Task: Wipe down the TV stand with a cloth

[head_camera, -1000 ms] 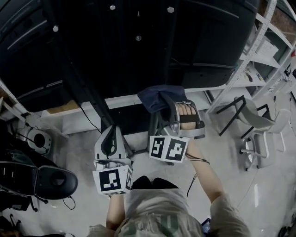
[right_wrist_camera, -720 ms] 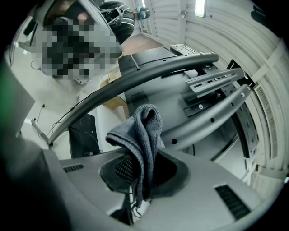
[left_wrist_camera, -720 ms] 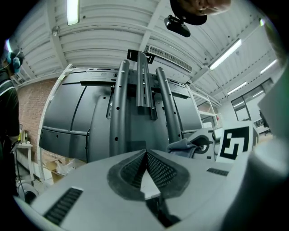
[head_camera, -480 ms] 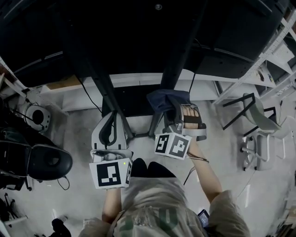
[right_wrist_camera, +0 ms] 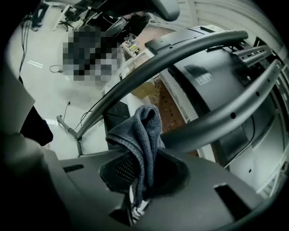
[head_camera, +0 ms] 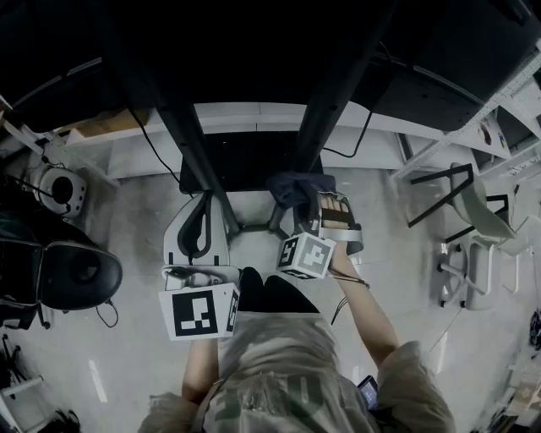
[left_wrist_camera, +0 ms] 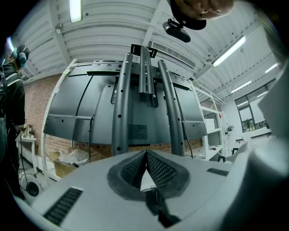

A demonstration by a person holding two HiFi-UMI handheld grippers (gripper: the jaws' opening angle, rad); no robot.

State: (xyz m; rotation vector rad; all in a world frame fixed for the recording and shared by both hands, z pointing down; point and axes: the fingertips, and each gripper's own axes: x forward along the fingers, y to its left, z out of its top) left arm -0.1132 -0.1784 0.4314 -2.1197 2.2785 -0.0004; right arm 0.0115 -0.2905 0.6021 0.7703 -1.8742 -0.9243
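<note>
The dark blue cloth is pinched between the jaws of the right hand-held gripper, and its folded bulk stands up out of them. From the head view the cloth sits low down by the right-hand tube of the TV stand, near where the stand's legs meet the floor. Whether it actually touches the tube cannot be told. The stand is made of dark curved tubes with small holes, carrying a large dark screen. The left hand-held gripper is held in front of the stand's left tube; its jaws are pressed together with nothing between them. The floor is pale, smooth concrete. A long white ledge runs behind the stand, with a brick wall above it. White shelving stands to the right, a pale chair beside it, and a black chair to the left. Strip lights hang overhead
</note>
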